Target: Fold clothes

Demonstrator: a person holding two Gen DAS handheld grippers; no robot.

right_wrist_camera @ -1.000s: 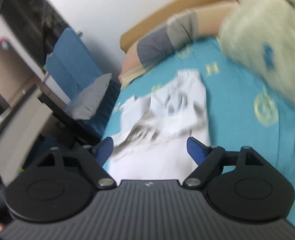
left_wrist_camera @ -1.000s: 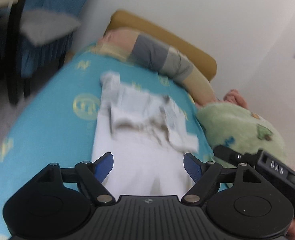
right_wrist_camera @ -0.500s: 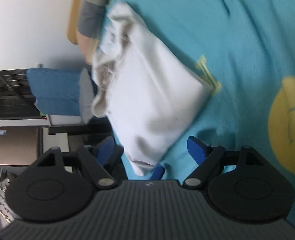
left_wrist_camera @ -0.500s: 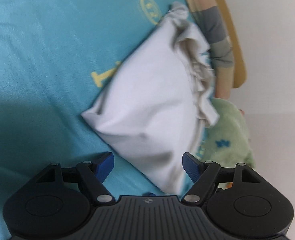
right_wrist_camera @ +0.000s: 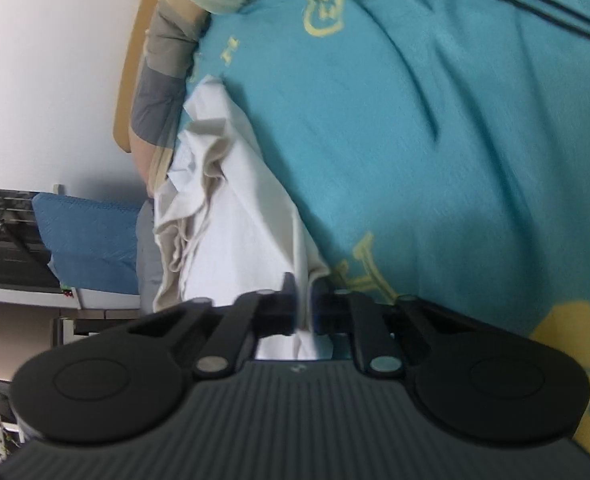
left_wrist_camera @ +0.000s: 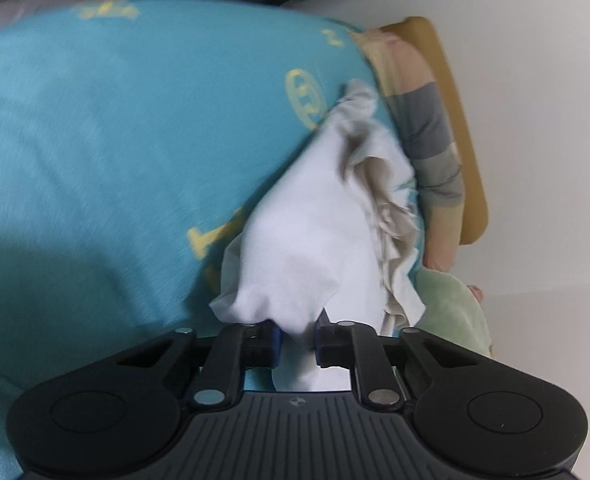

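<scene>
My left claw [left_wrist_camera: 297, 340] is closing on one near corner of the white shirt [left_wrist_camera: 311, 236] lying on the bed [left_wrist_camera: 115, 140]; my right claw [right_wrist_camera: 303, 312] is clenched on the other. Next, I judge, lift both evenly and fold toward the upper frame.

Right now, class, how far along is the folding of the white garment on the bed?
Done: the white garment lies spread on the teal bedspread. In hand: the left gripper is closing on one near corner, cloth pinched between its jaws; the right gripper is shut on the other. Left: no tidy fold shows; the far end is still bunched and wrinkled.
</scene>
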